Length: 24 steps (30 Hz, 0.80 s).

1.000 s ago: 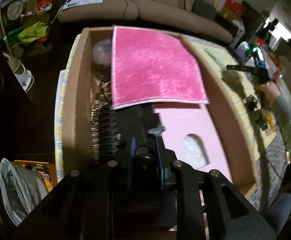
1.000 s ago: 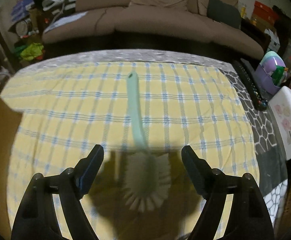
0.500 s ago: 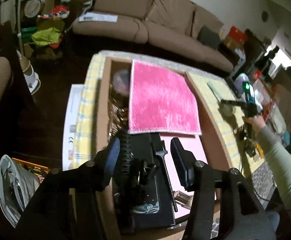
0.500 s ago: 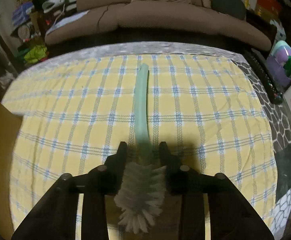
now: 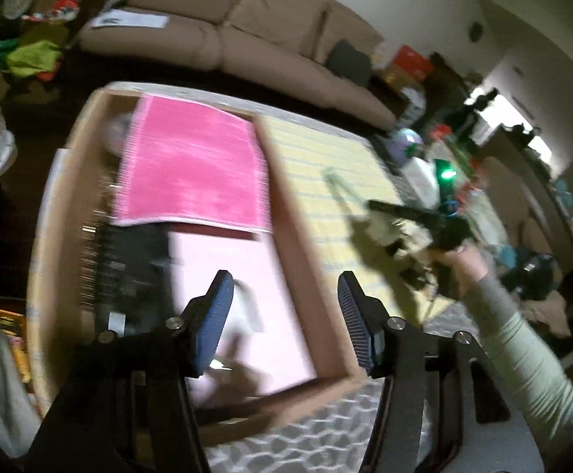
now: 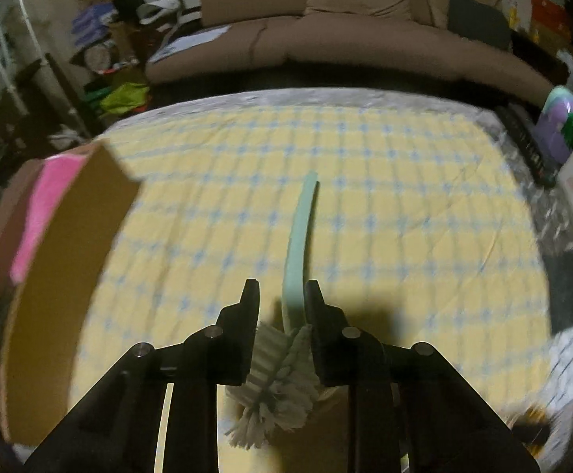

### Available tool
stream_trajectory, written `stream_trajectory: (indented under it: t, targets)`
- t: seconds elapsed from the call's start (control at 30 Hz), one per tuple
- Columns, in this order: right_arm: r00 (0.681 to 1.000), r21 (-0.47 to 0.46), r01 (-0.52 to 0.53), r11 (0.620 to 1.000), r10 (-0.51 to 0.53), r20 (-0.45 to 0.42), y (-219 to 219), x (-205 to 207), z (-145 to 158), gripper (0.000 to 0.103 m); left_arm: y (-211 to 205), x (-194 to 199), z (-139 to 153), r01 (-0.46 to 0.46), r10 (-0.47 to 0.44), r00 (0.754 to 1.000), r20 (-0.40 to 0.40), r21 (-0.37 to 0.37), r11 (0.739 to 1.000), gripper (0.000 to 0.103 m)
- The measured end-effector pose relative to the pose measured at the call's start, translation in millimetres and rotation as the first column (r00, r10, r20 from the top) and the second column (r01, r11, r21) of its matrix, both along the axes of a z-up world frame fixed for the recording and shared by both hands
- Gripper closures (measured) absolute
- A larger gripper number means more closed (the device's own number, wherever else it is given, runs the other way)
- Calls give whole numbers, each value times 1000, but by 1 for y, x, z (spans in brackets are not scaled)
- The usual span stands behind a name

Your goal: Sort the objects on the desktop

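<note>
Right gripper [image 6: 281, 291] clamped on green-handled brush [image 6: 299, 232] above checked cloth [image 6: 404, 205]; left gripper [image 5: 284, 307] fingers apart over cardboard box [image 5: 298, 244].

Our left wrist camera looked down from above the cardboard box [image 5: 302, 236], facing the brown sofa [image 5: 247, 35]. Our right wrist camera sat low and close over the yellow checked tablecloth [image 6: 385, 181], also facing the sofa. Both views shared box, tablecloth and sofa.

Right gripper [image 6: 281, 293] clamps brush [image 6: 292, 276] above tablecloth [image 6: 404, 216].
</note>
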State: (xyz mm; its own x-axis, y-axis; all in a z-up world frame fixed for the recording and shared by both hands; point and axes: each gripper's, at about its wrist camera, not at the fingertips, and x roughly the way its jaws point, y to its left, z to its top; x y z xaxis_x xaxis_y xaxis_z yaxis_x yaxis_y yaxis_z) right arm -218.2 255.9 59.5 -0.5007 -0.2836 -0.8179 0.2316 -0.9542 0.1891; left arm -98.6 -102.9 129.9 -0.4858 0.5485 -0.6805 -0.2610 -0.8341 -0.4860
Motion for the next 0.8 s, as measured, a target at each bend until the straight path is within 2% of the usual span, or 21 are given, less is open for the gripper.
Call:
stream_trajectory:
  t: [0.1, 0.2, 0.3, 0.37, 0.43, 0.5, 0.57, 0.63, 0.8]
  targets:
    - [1000, -77, -13, 997, 14, 13, -9, 34, -5, 80, 40, 10, 0, 72, -73, 997, 10, 36, 997, 42]
    - [999, -174, -6, 985, 12, 36, -10, 62, -13, 80, 98, 23, -6, 173, -174, 985, 17, 28, 984, 37]
    - [998, -271, 8, 962, 9, 60, -10, 85, -18, 80, 146, 33, -18, 238, -237, 971, 24, -19, 971, 30]
    - [998, -273, 4, 962, 13, 60, -12, 96, -17, 77, 177, 40, -30, 270, -269, 963, 25, -69, 960, 28]
    - [999, -233, 4, 973, 4, 36, -10, 105, -12, 76, 198, 43, -40, 272, -272, 962, 19, -114, 955, 23]
    - [1000, -225, 13, 974, -9, 17, -2, 110, -9, 67, 208, 38, -49, 237, -241, 970, -6, -169, 957, 21]
    - [999, -260, 33, 965, -30, 13, 8, 114, -11, 58, 216, 28, -55, 184, -196, 980, -34, -215, 959, 21]
    - [999, -297, 48, 954, -45, 18, 17, 114, -16, 54, 228, 16, -64, 152, -172, 983, -60, -241, 958, 21]
    - [997, -385, 79, 919, -70, 37, 32, 113, -34, 47, 241, -8, -88, 111, -135, 989, -63, -292, 950, 21]
